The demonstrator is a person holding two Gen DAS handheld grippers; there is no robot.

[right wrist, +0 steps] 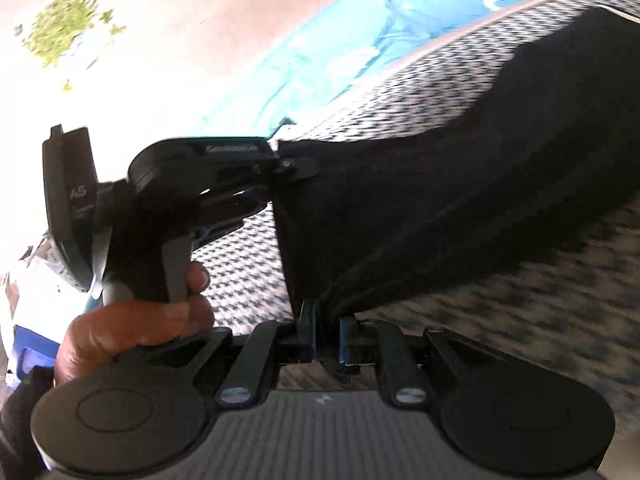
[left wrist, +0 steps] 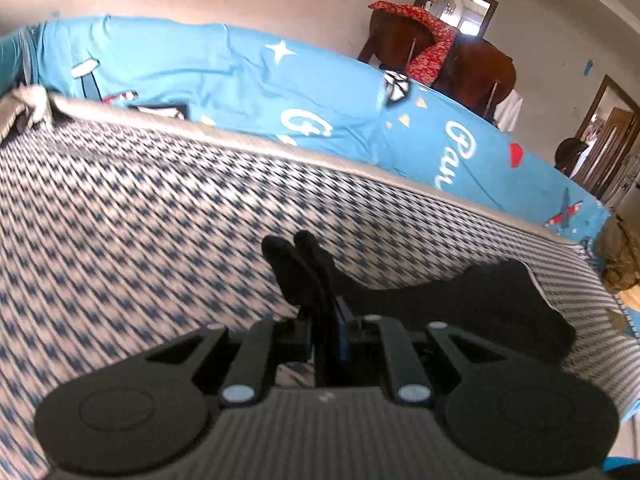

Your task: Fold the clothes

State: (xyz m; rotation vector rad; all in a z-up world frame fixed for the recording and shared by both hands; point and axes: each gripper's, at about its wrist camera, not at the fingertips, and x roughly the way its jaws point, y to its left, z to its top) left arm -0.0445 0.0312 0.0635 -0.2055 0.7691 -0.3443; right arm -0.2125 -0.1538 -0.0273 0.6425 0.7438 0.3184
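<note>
The black garment (right wrist: 460, 184) is hanging stretched between the two claws, above a checked cloth (left wrist: 140, 208) that is covering the bed. In the right wrist view its near corner is running down into the right claw (right wrist: 326, 320), whose jaws are pinched together on the fabric. A straight edge is rising from there up to the left claw (right wrist: 294, 166), which is gripping the other corner just ahead and to the left; a hand (right wrist: 132, 320) is wrapping that tool's handle. From that taut edge the garment is trailing away to the right and sagging onto the checked cloth.

In the left wrist view the left claw (left wrist: 298, 242) is showing its fingers pressed together, with dark fabric bunching right behind them and spilling to the right onto the cloth. Beyond the claw, past the checked cloth's far edge, a blue sheet (left wrist: 280, 80) is covering the rest of the bed.

Judging by this, the step in hand is carrying one edge of the garment, held at both corners, either to spread it flat or to bring it over for a fold; the blur is not settling which. The next move calls for keeping both claws clenched and level, so the edge is staying straight as it is travelling, and lowering it squarely onto the cloth before letting go.
</note>
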